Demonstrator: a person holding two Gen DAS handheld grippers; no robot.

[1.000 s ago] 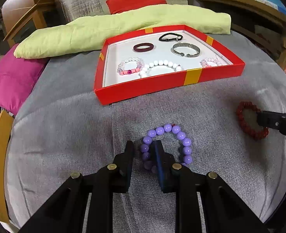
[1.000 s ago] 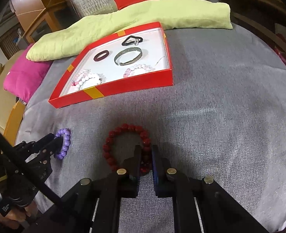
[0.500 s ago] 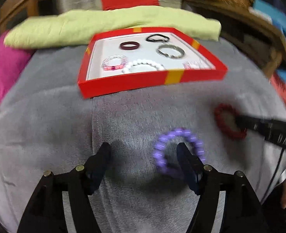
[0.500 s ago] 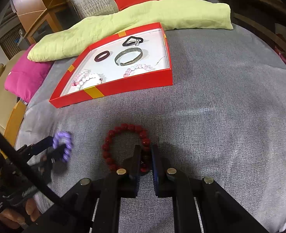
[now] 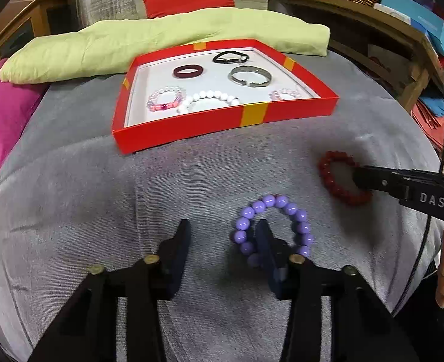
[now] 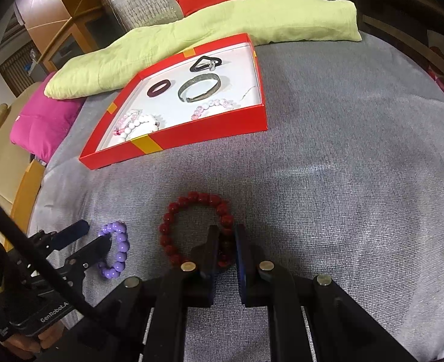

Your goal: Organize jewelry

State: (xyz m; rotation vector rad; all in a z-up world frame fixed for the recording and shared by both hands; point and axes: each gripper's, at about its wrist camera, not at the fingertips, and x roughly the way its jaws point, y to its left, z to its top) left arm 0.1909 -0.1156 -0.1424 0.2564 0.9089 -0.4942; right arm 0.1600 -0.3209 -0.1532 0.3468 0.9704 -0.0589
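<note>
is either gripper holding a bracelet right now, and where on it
The right gripper pinches the red bracelet at its near-right beads. The left gripper is open, holding nothing.

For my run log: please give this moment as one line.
left gripper: open, one finger inside purple bracelet | right gripper: shut on red bracelet

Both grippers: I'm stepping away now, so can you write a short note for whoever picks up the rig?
Left gripper: open, one finger inside the purple bead bracelet, which lies on the grey cloth.
Right gripper: shut on the red bead bracelet, not yet lifted.
Done: six pieces already lie in the red tray.
Left: carry the red bracelet to the tray, then grasp the purple one and place it too.
</note>
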